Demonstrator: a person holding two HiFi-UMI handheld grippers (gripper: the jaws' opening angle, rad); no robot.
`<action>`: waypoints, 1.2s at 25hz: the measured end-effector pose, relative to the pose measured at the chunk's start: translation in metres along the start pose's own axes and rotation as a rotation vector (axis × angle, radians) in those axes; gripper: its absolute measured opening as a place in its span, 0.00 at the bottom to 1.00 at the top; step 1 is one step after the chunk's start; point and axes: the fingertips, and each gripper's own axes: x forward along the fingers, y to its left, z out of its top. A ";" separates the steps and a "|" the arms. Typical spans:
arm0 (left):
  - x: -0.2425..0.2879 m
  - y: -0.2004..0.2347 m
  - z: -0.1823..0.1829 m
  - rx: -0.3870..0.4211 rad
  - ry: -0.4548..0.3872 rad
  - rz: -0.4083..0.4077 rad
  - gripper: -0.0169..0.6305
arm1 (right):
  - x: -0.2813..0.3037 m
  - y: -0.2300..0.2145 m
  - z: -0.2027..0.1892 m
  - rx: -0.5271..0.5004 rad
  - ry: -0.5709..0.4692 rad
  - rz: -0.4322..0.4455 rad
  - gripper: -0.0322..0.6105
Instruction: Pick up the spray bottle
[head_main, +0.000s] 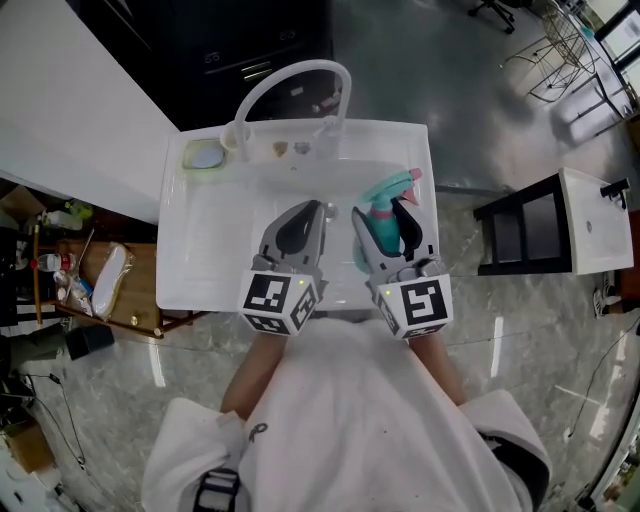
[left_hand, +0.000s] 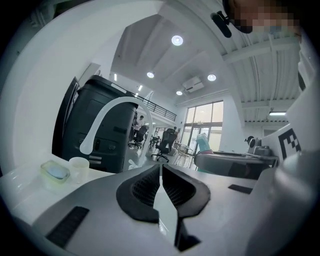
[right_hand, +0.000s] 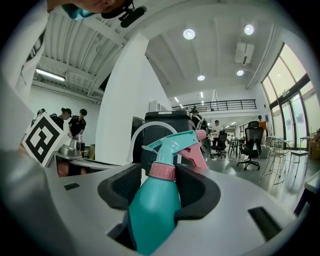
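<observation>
A teal spray bottle (head_main: 386, 207) with a pink collar and pink trigger is clamped between the jaws of my right gripper (head_main: 389, 222), lifted over the right half of the white sink (head_main: 200, 260). In the right gripper view the spray bottle (right_hand: 155, 205) fills the gap between the black pads, its nozzle pointing away and to the right. My left gripper (head_main: 300, 222) hovers beside it over the middle of the basin, jaws pressed together with nothing between them. The left gripper (left_hand: 160, 172) shows its two pads touching.
A white arched faucet (head_main: 290, 85) rises at the sink's back edge, with a soap dish (head_main: 205, 155) and small cup (head_main: 234, 135) at its back left. A cluttered wooden shelf (head_main: 110, 290) stands left of the sink; a black side table (head_main: 525, 235) stands to the right.
</observation>
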 end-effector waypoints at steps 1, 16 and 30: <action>0.000 -0.003 0.000 0.008 0.001 -0.005 0.08 | -0.002 -0.001 -0.001 0.007 0.002 -0.005 0.40; -0.010 -0.022 -0.003 0.064 0.003 -0.013 0.08 | -0.019 0.007 -0.008 0.008 0.002 -0.001 0.40; -0.005 -0.016 -0.006 0.066 0.013 -0.007 0.08 | -0.010 0.011 -0.011 -0.008 0.016 0.012 0.40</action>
